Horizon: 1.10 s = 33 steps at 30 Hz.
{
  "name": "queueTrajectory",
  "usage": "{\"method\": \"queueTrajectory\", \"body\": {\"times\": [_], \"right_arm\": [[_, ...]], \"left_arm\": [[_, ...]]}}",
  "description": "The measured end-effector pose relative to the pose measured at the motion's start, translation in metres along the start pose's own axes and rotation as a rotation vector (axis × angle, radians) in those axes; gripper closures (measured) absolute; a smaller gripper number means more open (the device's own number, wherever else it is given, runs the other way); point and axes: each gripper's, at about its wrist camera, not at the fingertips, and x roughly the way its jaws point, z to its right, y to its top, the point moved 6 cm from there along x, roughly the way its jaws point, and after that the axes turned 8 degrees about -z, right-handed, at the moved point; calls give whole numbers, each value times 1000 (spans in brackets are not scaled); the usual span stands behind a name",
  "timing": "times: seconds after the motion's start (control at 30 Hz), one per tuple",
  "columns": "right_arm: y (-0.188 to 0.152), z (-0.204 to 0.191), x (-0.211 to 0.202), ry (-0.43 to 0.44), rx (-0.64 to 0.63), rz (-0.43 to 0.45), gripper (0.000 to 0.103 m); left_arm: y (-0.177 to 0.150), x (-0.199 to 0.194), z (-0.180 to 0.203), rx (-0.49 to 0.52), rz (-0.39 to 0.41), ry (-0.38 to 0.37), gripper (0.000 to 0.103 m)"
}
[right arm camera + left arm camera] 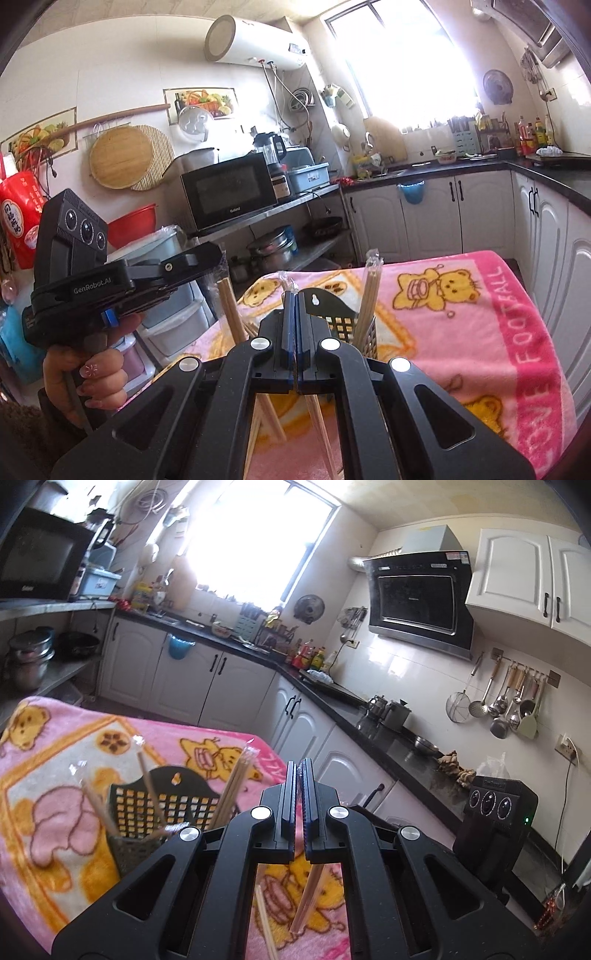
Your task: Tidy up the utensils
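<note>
A sunlit home kitchen with white cabinets and black countertops surrounds a table draped in a pink fleece blanket printed with yellow cartoon bears (55, 782) (461, 306). On that blanket stands a black perforated plastic utensil holder with an arched back plate (162, 812) (336, 314), just ahead of and left of the left gripper's fingers, and directly beyond the right gripper's fingertips. Several pairs of pale wooden chopsticks in clear plastic sleeves (232, 786) (369, 291) lean upright inside it at different angles. More wrapped chopsticks (310, 897) (321, 421) show beneath each gripper, between the finger arms; whether either gripper is pinching a pair cannot be told. The left gripper (299, 771) shows its blue-padded fingers drawn nearly together with only a thin slit between them. The right gripper (296, 299) has its fingers pressed flat against each other. In the right wrist view, the left hand (88, 376), nails painted, wraps the other device's black handle, well left of the fingers, with a wrapped chopstick pair (231, 306) standing just beside that device's tips. Beyond the fingers sit a black microwave oven (229, 192) on a steel shelf, and a black range hood (417, 602) to the right of the left gripper's fingers.
</note>
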Motion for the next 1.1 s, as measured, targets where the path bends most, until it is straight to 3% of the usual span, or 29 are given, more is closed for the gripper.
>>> {"method": "queueTrajectory", "body": {"times": [0.63, 1.1], "right_arm": [[31, 5, -6, -6, -23, 74, 102], [69, -5, -3, 13, -57, 144, 102]], "left_arm": [[58, 3, 2, 23, 112, 28, 102], [88, -1, -20, -24, 207, 92, 102]]}}
